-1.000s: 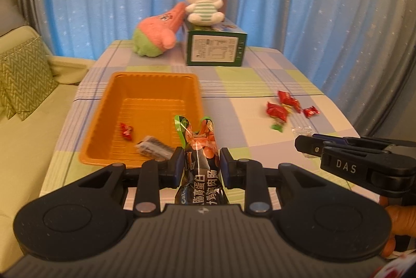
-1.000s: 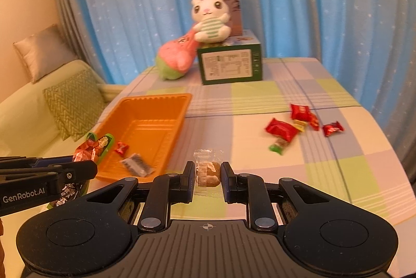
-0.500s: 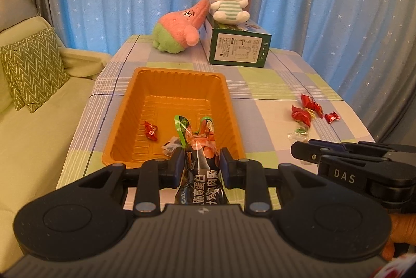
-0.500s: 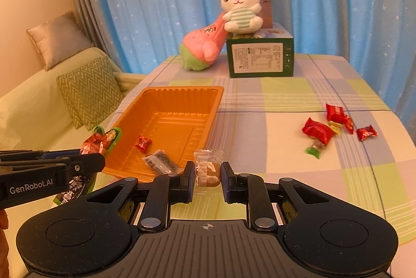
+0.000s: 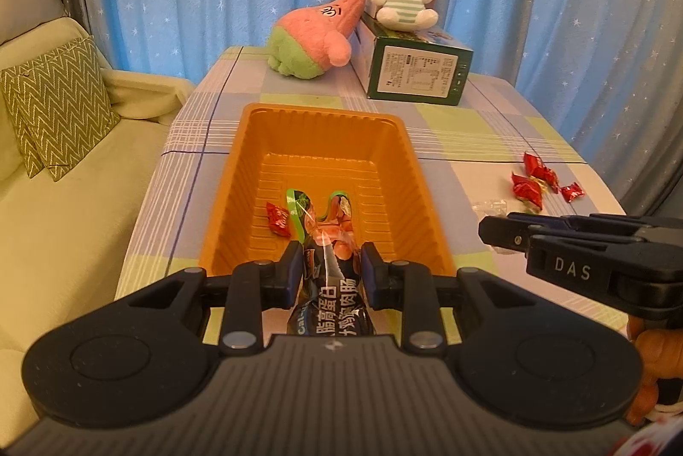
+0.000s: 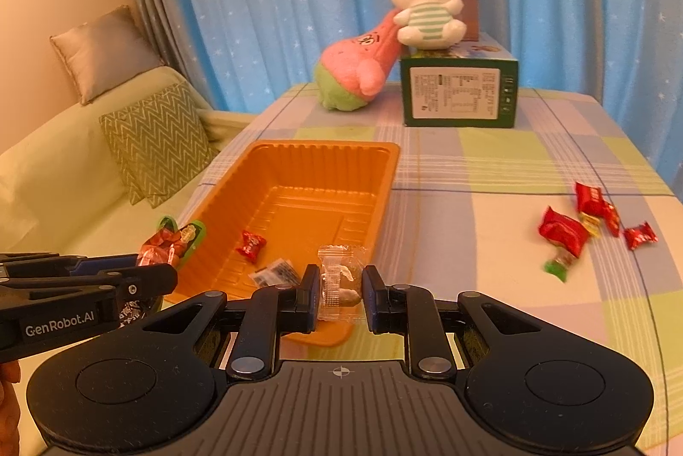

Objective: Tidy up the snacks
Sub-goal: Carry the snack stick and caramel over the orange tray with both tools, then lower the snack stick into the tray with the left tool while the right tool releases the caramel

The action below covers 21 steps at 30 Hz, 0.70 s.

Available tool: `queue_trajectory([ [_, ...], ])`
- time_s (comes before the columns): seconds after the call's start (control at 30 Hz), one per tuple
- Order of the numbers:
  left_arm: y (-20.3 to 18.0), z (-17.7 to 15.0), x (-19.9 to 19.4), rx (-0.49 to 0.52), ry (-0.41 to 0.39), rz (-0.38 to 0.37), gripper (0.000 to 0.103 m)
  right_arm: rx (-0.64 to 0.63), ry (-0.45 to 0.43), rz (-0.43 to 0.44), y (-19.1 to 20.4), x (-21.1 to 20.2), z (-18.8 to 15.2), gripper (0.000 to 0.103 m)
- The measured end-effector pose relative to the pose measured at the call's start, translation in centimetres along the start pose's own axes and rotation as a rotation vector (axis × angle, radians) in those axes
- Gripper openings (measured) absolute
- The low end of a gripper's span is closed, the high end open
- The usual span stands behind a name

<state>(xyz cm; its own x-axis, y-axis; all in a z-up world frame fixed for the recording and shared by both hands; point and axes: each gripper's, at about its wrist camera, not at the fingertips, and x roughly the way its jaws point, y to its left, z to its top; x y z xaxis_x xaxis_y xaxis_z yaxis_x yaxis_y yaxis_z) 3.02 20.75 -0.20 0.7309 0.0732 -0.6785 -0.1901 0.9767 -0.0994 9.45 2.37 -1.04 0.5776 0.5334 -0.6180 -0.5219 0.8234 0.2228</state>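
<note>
My left gripper (image 5: 328, 264) is shut on a dark sausage snack packet (image 5: 331, 285) with a green and red top, held over the near end of the orange tray (image 5: 427, 208). My right gripper (image 6: 340, 287) is shut on a small clear-wrapped snack (image 6: 339, 281), just above the tray's near right corner (image 6: 333, 338). Inside the tray lie a red candy (image 6: 252, 245) and a small black-and-white packet (image 6: 275, 272). The left gripper (image 6: 128, 277) with its packet (image 6: 170, 240) shows at the lower left of the right wrist view.
Several red candies (image 6: 589, 225) and a green-ended one lie on the checked tablecloth (image 6: 469, 225) to the right. At the far end stand a green box (image 6: 459, 89), a white bunny plush (image 6: 427, 4) and a pink plush (image 6: 358, 72). A sofa with cushions (image 6: 158, 140) runs along the left.
Both grippers have shifted left and forward toward the tray, each keeping its snack. The tray now sits straight ahead of the left gripper and closer under the right one.
</note>
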Motion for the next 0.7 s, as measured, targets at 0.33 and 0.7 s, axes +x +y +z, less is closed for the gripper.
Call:
queue_trajectory([
  [0.33,2.4,1.6,3.4,0.038,0.020,0.029,0.026,-0.017,0.020,0.023,0.7,3.9,1.7,0.021],
  [0.7,3.7,2.7,7.3,0.048,0.048,-0.001,0.026,-0.013,0.050,0.025,0.3,7.0,2.6,0.021],
])
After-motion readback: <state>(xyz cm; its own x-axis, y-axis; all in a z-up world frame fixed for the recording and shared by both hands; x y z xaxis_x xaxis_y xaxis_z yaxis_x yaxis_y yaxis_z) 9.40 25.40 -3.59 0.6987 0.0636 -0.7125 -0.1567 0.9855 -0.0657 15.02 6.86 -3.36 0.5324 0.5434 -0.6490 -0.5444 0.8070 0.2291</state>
